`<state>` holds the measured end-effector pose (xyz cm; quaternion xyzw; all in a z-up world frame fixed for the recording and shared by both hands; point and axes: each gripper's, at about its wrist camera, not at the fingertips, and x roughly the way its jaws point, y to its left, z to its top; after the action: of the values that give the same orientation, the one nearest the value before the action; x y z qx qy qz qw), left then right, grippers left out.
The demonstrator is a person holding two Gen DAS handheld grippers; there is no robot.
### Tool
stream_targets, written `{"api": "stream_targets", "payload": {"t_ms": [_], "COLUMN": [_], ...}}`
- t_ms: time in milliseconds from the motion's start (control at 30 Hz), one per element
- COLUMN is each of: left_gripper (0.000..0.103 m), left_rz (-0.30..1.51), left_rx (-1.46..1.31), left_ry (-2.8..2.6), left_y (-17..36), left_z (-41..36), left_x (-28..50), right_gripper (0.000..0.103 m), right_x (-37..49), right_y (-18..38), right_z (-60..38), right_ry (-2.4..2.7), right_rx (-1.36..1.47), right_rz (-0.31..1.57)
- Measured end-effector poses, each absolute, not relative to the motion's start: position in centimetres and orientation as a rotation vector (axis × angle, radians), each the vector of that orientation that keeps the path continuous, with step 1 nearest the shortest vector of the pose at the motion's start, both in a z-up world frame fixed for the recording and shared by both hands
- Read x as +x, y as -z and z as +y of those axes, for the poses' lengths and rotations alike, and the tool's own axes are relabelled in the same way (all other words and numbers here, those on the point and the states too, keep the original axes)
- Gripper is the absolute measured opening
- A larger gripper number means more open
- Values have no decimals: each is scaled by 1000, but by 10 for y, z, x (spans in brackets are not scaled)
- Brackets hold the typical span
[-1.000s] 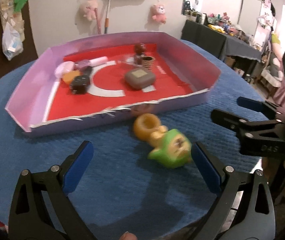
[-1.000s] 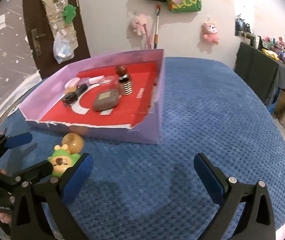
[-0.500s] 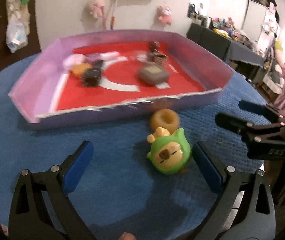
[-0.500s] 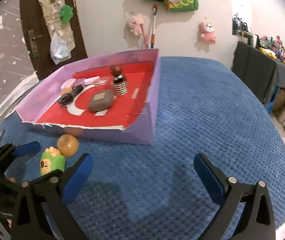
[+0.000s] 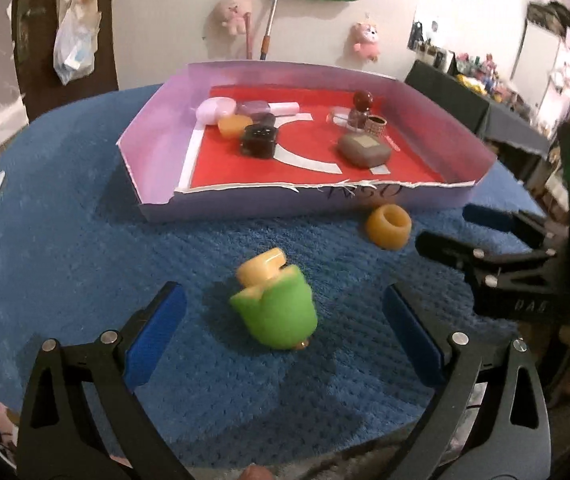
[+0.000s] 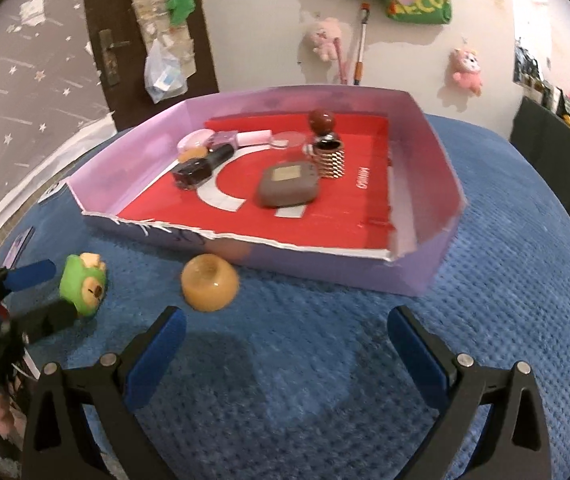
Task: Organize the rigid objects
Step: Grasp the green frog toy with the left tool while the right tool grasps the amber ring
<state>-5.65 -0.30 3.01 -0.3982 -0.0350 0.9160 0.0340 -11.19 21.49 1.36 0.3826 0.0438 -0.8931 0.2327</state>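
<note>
Since earlier, the green plastic animal figure (image 5: 275, 312) has tipped over between the wide-open, empty left gripper (image 5: 283, 338); right gripper (image 6: 283, 354) gapes empty near the amber ring-shaped cup (image 6: 209, 282).

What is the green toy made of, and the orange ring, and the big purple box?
The green toy looks like hard, smooth plastic or vinyl: it has an even, slightly shiny skin. The orange ring looks like glossy, half see-through resin or plastic, since light glows through it. The purple box seems to be thin cardboard with a matte face: its front edge is torn and shows white.
</note>
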Motion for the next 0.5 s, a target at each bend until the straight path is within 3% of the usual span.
{"api": "stream_targets", "payload": {"t_ms": [67, 167, 333, 500], "left_gripper": [99, 87, 82, 67], "left_rz": [-110, -129, -147, -150], "left_rx": [-1237, -1240, -1261, -1264], "left_ry": [-2823, -2812, -2815, -2835], "left_y": [-28, -25, -18, -15], "left_z": [-2, -5, -10, -16], "left_x": [-58, -59, -59, -56], "right_gripper": [93, 84, 67, 62], "right_x": [-114, -116, -119, -121], "right_y": [-15, -16, -15, -9], "right_z": [211, 205, 193, 177], "right_ry": [2431, 2398, 2352, 2327], "right_rx": [1047, 1040, 1042, 1053], "right_rz": [119, 106, 111, 151]}}
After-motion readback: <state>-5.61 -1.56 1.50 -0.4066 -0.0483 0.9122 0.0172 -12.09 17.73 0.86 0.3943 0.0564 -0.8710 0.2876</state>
